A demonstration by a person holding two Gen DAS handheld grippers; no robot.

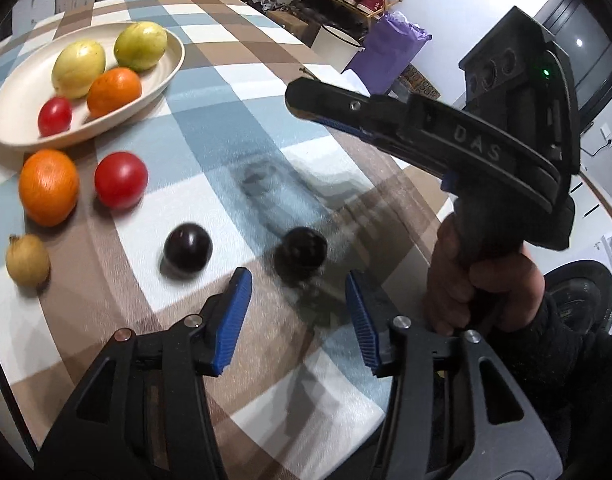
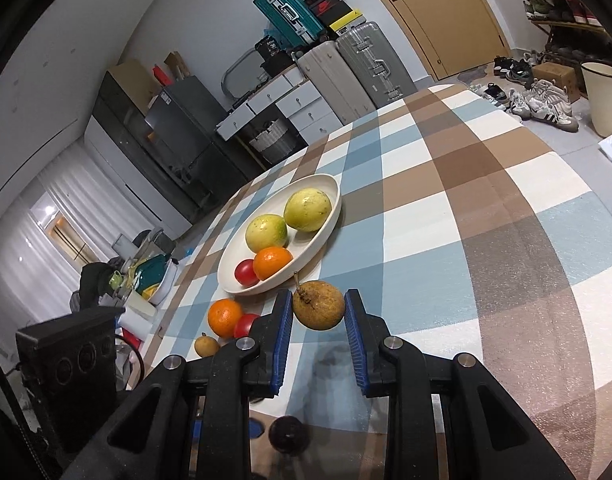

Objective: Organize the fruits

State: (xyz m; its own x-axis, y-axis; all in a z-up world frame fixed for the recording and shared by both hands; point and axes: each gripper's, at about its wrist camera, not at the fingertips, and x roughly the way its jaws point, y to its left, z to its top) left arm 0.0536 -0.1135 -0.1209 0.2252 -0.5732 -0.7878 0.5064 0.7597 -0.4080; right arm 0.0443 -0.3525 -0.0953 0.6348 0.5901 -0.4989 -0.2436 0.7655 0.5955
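Left wrist view: left gripper (image 1: 298, 322) jaws partly apart, empty; a dark plum (image 1: 300, 255) lies on the checked cloth (image 1: 266, 128) just ahead of the gap, untouched. Likely light, smooth-skinned, apt to roll; best taken across its widest middle. Bowl (image 1: 168, 76) sits far off to the left of the jaws. Right wrist view: right gripper (image 2: 318, 340) clamped on a brown russet fruit (image 2: 318, 306), pads at both flanks, stem up. Probably firm, bruisable; bowl just beyond the tips.
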